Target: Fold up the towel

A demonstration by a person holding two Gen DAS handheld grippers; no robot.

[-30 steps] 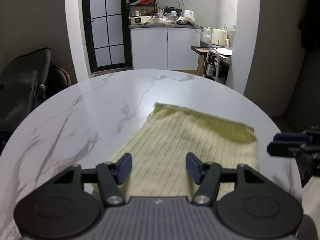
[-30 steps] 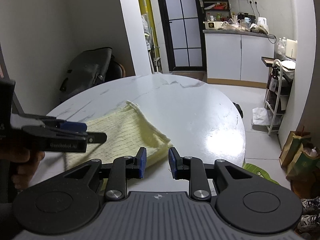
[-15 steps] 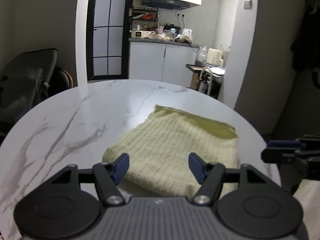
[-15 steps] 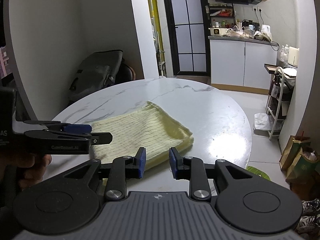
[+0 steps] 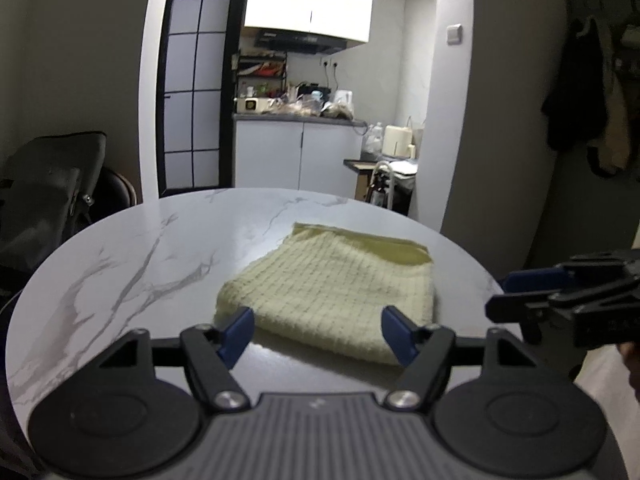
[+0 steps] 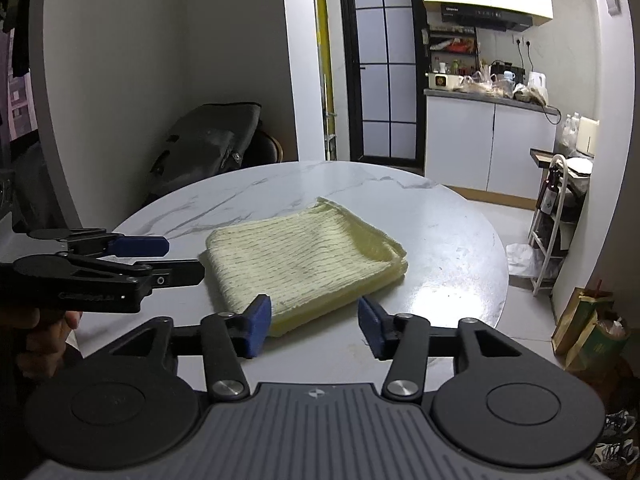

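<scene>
A pale yellow waffle-weave towel [image 5: 336, 284] lies folded into a flat rectangle on the round marble table [image 5: 132, 256]. It also shows in the right wrist view [image 6: 304, 256]. My left gripper [image 5: 318, 334] is open and empty, held back above the towel's near edge. My right gripper [image 6: 315, 324] is open and empty, also back from the towel's near edge. The right gripper shows at the right of the left wrist view [image 5: 560, 292], and the left gripper at the left of the right wrist view [image 6: 120, 264].
The table [image 6: 452, 248] is bare marble around the towel. A dark bag [image 6: 208, 144] rests on a chair behind the table. A kitchen counter [image 5: 300, 120] and a wire rack [image 6: 556, 216] stand beyond. Paper bags [image 6: 592, 332] sit on the floor at right.
Both grippers have pulled back and up from the towel. The right gripper's jaws have opened wider. The towel lies still.
</scene>
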